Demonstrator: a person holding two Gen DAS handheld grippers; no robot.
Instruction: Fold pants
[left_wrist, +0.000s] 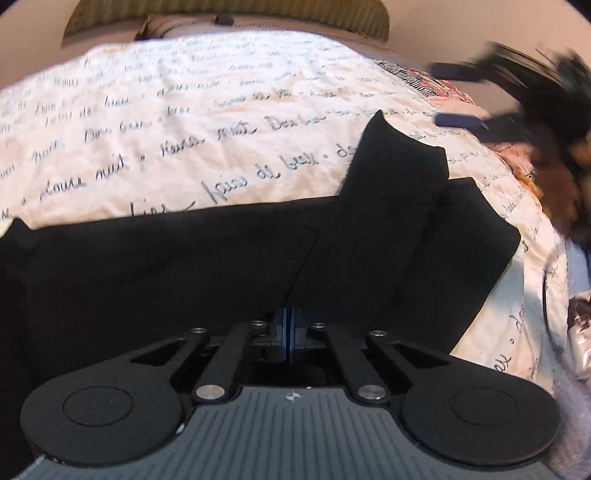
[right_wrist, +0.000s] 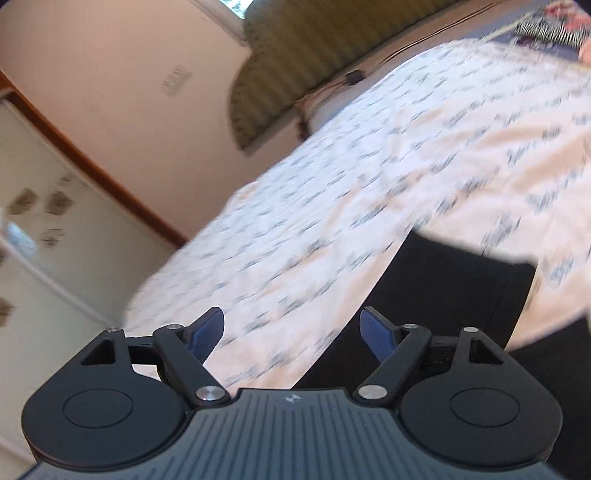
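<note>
Two grippers: left (left_wrist: 290, 332) clamps one black pants (left_wrist: 184, 266); right (right_wrist: 291, 334) gapes empty.

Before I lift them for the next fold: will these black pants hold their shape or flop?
Probably flop: the black pants lie flat, and one leg end curls up limply. Likely light. They may slide on the smooth bedsheet.

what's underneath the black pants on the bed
The black pants lie on a white bedspread printed with handwriting. It shows around them; whatever sits directly beneath the fabric is covered and cannot be seen.
</note>
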